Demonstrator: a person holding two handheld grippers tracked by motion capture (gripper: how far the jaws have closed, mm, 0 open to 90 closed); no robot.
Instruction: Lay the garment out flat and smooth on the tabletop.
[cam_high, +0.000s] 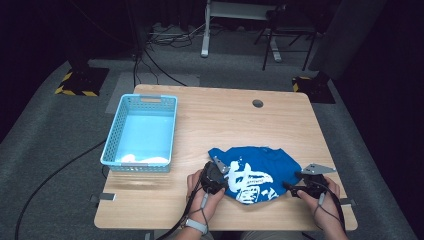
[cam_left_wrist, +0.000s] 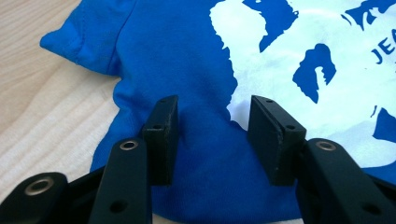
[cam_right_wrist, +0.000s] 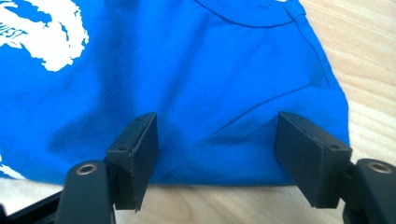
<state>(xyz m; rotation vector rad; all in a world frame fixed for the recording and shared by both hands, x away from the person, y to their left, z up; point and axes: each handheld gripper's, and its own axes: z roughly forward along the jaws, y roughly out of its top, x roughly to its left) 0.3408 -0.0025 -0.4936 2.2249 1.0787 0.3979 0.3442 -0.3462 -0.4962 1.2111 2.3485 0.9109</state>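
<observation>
A blue T-shirt (cam_high: 255, 172) with a white print lies bunched at the lower centre of the high view, on a light wooden table (cam_high: 225, 120), with your two hands at either side of it. Your left gripper (cam_high: 214, 179) sits at the shirt's left edge in the lower middle of the frame, and your left hand (cam_high: 202, 192) wraps its handle, a pale band on the wrist just below. Your right gripper (cam_high: 300, 187) rests at the shirt's right edge, lower right of the frame, held in your right hand (cam_high: 325, 197), with a grey three-cornered plate (cam_high: 317, 169) on top.

In the left gripper view, your jaws stand spread apart over the blue cloth (cam_left_wrist: 187, 60), a clear gap between them, the left one above plain blue fabric and the right one at the edge of the white print (cam_left_wrist: 280, 60); bare table (cam_left_wrist: 42, 107) fills the left side of that frame. In the right gripper view, your jaws are likewise wide apart, straddling the folded edge of the shirt (cam_right_wrist: 210, 70), its ribbed collar (cam_right_wrist: 247, 16) at the top centre of the frame.

A light blue plastic basket (cam_high: 118, 131) stands on the left part of the table, well apart from the shirt. A round cable hole (cam_high: 257, 103) shows near the table's far edge.
</observation>
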